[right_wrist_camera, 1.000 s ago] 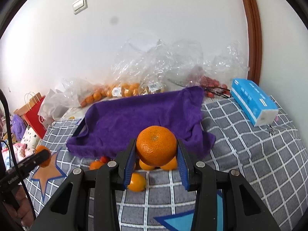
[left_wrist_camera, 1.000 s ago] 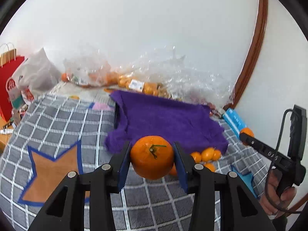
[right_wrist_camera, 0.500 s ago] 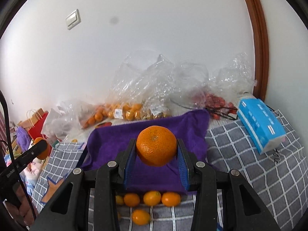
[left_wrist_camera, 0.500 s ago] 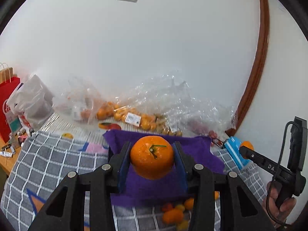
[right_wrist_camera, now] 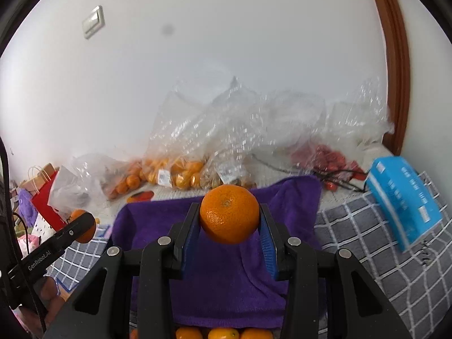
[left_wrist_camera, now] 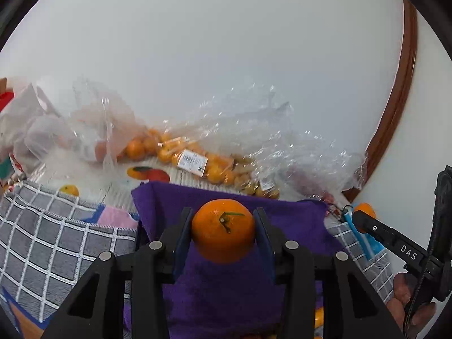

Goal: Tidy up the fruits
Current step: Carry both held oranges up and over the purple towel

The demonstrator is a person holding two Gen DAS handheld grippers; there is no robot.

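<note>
- Carrying stage: each gripper is clamped on one fruit. The left gripper pinches a stemmed mandarin between narrowly set jaws; the right gripper likewise pinches a second mandarin.
- Both fruits hang above the purple towel, which looks bare at 12 o'clock of each claw: placement seems not yet done.
- Loose small oranges lie at 6 o'clock, off the towel's near edge.
- Clear plastic bags at 11 o'clock hold more oranges; a bag at 1 o'clock holds red fruit.
</note>
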